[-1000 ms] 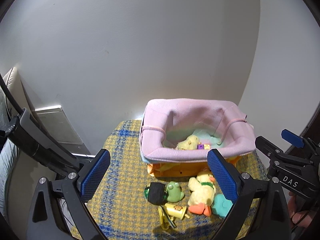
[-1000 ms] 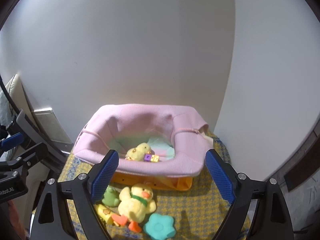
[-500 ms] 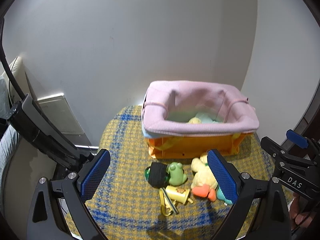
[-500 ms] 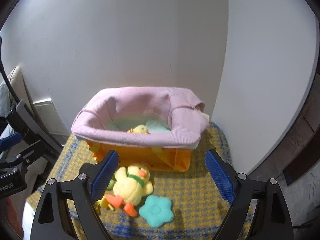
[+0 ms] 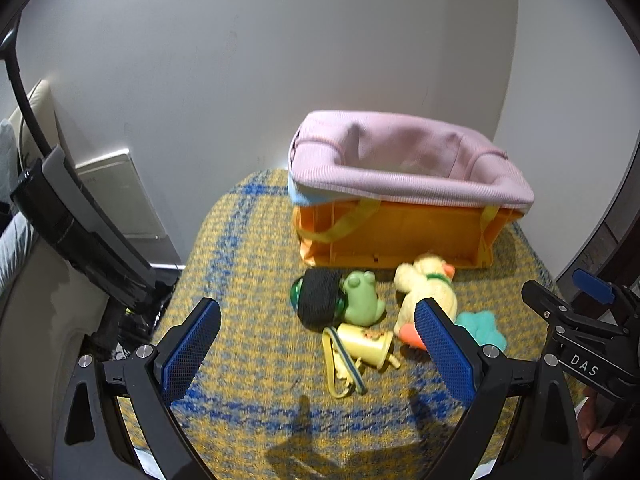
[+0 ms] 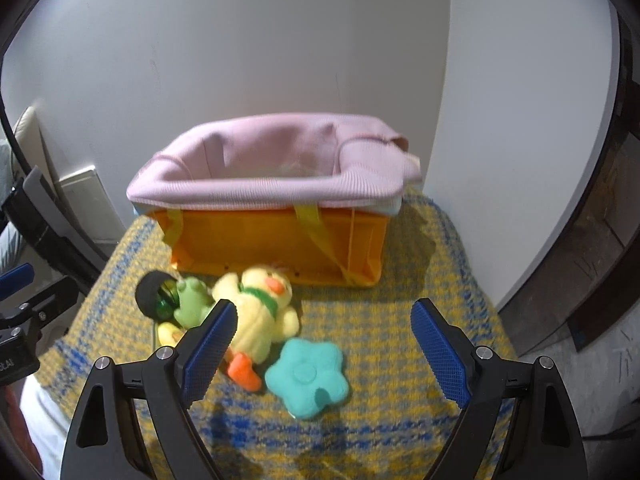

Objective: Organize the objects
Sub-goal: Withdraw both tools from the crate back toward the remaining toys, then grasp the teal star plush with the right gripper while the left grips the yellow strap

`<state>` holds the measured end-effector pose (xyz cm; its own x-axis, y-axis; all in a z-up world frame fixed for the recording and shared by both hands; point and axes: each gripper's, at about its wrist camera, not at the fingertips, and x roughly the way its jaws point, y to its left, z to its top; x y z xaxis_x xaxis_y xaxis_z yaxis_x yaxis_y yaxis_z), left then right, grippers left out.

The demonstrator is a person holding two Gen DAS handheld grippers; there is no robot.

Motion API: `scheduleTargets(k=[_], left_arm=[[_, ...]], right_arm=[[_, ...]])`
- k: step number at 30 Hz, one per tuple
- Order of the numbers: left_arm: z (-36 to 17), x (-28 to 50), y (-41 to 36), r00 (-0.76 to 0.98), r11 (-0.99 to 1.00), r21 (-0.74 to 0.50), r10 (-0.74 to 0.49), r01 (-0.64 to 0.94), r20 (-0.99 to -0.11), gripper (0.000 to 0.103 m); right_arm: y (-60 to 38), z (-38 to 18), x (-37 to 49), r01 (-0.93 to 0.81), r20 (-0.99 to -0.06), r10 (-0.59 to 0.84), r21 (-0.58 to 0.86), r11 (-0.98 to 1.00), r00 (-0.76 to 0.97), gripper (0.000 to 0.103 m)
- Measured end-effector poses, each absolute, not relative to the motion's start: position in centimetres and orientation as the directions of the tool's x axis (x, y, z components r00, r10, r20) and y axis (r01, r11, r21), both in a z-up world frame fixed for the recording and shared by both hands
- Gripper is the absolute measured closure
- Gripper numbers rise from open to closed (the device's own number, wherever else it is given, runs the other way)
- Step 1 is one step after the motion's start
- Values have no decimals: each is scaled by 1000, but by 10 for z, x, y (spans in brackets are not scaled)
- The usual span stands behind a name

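Observation:
An orange basket (image 5: pixel 400 236) (image 6: pixel 256 240) with a pink cloth lining stands at the back of a yellow-and-blue checked cloth (image 5: pixel 248 280) (image 6: pixel 400 320). In front of it lie a yellow plush duck (image 5: pixel 428 292) (image 6: pixel 260 312), a green frog (image 5: pixel 360 298) (image 6: pixel 192 296), a black-wrapped green ball (image 5: pixel 318 298) (image 6: pixel 154 290), a small yellow cup with a strap (image 5: pixel 366 344) and a teal star cushion (image 5: pixel 482 330) (image 6: pixel 306 376). My left gripper (image 5: pixel 318 348) hovers open above the cup. My right gripper (image 6: pixel 324 352) hovers open over the star cushion.
White walls meet in a corner behind the basket. A white panel (image 5: pixel 116 196) leans against the wall at the left. A black stand (image 5: pixel 76 232) rises at the left. Dark wood flooring (image 6: pixel 600 260) lies off the right edge of the cloth.
Both grippers have come down toward the toys. The basket's inside, with a small yellow plush, has passed out of sight behind its rim. The jaws stay equally wide.

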<state>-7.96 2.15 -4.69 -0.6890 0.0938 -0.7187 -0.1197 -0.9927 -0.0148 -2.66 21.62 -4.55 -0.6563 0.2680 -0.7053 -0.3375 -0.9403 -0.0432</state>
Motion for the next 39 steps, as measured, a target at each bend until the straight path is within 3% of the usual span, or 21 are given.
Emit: scheduleTargets(k=[13, 27, 30, 34, 39], left_arm=[[-111, -73, 27, -619, -994, -14, 79, -109, -781, 4], [-147, -80, 35, -580, -994, 1, 62, -107, -812, 6], [-153, -81, 34, -572, -994, 1, 61, -108, -818, 11], [-164, -82, 37, -546, -992, 4, 66, -125, -835, 29], [-167, -82, 42, -546, -989, 0, 80, -145, -834, 37]], right_arm=[[216, -106, -21, -336, -758, 275, -78, -938, -592, 14], [221, -141, -29, -337, -777, 271, -80, -938, -568, 14], [221, -146, -32, -332, -782, 264, -79, -940, -564, 14], [217, -152, -35, -318, -783, 259, -83, -945, -566, 14], [217, -155, -37, -319, -778, 266, -90, -944, -569, 12]])
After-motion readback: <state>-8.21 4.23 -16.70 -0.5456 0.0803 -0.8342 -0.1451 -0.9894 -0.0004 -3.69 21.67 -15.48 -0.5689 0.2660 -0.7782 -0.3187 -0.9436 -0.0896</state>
